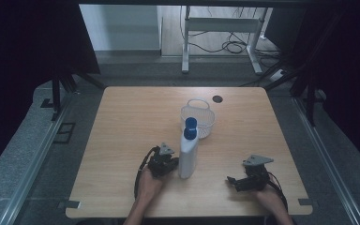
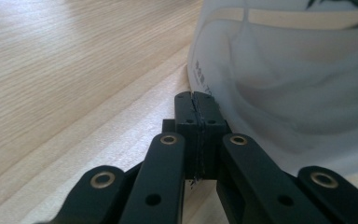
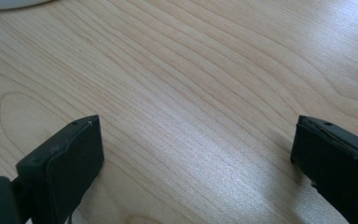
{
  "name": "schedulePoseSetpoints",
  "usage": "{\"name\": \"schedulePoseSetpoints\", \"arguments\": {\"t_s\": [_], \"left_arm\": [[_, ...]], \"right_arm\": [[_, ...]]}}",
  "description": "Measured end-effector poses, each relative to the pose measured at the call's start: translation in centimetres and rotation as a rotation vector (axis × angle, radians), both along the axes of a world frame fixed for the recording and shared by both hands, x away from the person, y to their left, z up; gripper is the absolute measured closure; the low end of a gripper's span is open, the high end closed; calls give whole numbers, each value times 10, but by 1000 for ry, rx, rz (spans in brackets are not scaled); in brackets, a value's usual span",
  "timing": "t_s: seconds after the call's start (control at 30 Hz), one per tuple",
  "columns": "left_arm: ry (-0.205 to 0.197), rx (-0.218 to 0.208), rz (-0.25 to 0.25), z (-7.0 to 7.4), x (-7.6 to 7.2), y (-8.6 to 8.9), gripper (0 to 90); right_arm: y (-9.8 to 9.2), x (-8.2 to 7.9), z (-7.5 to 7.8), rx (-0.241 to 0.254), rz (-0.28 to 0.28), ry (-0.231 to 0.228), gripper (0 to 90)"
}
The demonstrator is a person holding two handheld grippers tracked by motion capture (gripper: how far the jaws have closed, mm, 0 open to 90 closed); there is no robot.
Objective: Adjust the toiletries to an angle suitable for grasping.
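the left gripper [image 1: 168, 161] has its jaws pressed flat together with nothing between them; in the left gripper view the two black pads meet along a thin seam. it sits low over the table [image 1: 122, 140], and the white bottle [image 1: 188, 154] stands just beside its tip, on the side toward the other hand. from the left gripper view the bottle's [image 2: 298, 93] pale wall rises immediately past the closed tip and off to one side; whether the tip touches the plastic cannot be told.

that is the relation the next move turns on: the bottle lies right at the left gripper's nose, its long axis upright, so the jaws would probably have to spread wide and come around the body from the side. the right gripper [image 1: 236, 182] is well apart from the bottle, jaws spread over bare wood, so the left hand is plainly nearer.

the bottle is tall, flat-sided, white and slightly translucent, with a blue cap [image 1: 190, 124] on top and some small print near its lower edge. beyond it, farther from the gripper, sits a white basket [image 1: 206, 123] with an arched handle.
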State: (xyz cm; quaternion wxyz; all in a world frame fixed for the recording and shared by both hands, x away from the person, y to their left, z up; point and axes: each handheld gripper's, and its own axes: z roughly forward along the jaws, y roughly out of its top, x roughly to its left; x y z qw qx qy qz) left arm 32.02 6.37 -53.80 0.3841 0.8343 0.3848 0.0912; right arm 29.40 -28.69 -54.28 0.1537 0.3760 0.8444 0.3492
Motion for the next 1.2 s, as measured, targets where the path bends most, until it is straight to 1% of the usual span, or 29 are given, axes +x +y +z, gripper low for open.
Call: {"name": "schedulePoseSetpoints", "arguments": {"t_s": [0.17, 0.4, 0.5, 0.57, 0.63, 0.87, 0.9, 1.0, 1.17, 1.2], "left_arm": [[0, 11, -14, 1, -4, -3, 887], [-1, 16, -26, 2, -10, -6, 885], [2, 12, -26, 2, -14, -8, 885], [2, 20, -34, 2, -16, -9, 884], [2, 16, -33, 3, -17, -10, 885], [-3, 30, -60, 7, -26, -17, 879], [-9, 38, -72, 8, -28, -19, 879], [-10, 43, -87, 9, -32, -22, 879], [-8, 42, -96, 10, -36, -25, 877], [-5, 43, -105, 10, -38, -27, 876]], "right_arm": [[0, 0, 0, 0, 1, 0, 18], [0, 0, 0, -1, 1, 0, 18], [0, 0, 0, -1, 1, 0, 18], [0, 0, 0, -1, 1, 0, 18], [0, 0, 0, -1, 1, 0, 19], [0, 0, 0, -2, 0, 0, 18], [0, 0, 0, -2, 0, 0, 18], [0, 0, 0, -1, 1, 0, 19], [0, 0, 0, 0, 1, 0, 18], [0, 0, 0, 0, 1, 0, 18]]}}
